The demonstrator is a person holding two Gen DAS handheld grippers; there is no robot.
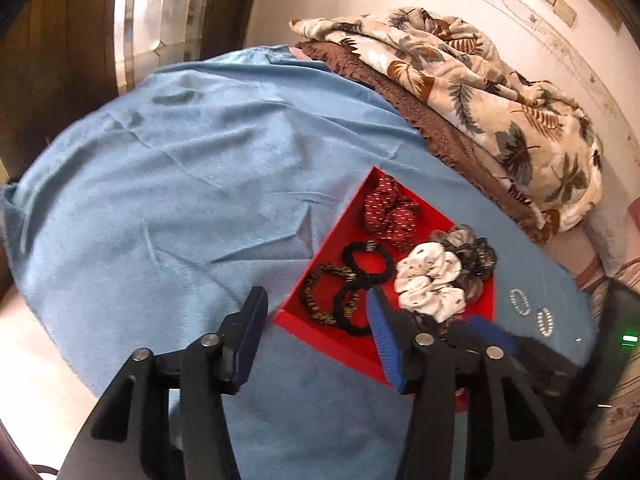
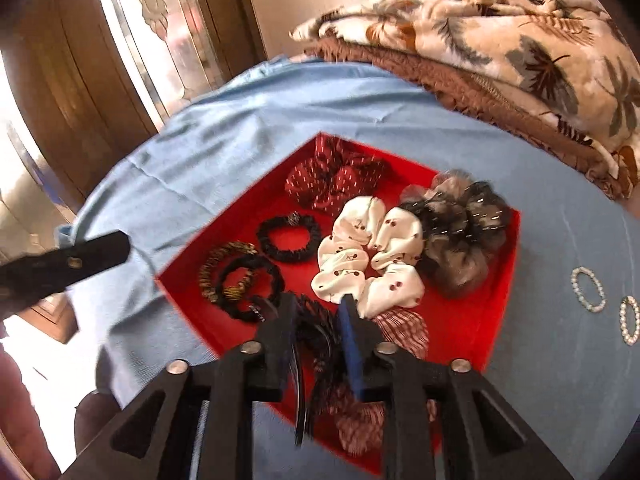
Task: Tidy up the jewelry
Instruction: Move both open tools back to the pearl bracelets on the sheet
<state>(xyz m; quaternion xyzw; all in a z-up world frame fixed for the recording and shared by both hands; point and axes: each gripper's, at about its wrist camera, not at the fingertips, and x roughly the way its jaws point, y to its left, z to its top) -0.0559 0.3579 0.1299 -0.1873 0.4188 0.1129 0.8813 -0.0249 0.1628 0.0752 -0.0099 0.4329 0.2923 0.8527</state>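
Blue cloth point(image 2: 400, 120) spread as the work surface, leaf-print blanket point(image 2: 500, 48) pushed off to 1 o'clock. Red tray point(image 2: 472, 320) central, gathering scrunchies by kind: white one point(image 2: 372, 256) mid-tray, thin black ties point(image 2: 288, 240) at 9 o'clock. Right gripper point(image 2: 316, 312) part-spread around a dark pleated scrunchie point(image 2: 316, 328); pinching or released, cannot tell. Left gripper point(image 1: 316, 308) spread, empty. Beaded rings point(image 2: 588, 288) outside at 3 o'clock, likely next.

hidden: striped scrunchie point(image 2: 400, 328) partly behind right gripper point(image 2: 316, 320) | tray's point(image 2: 500, 320) near corner
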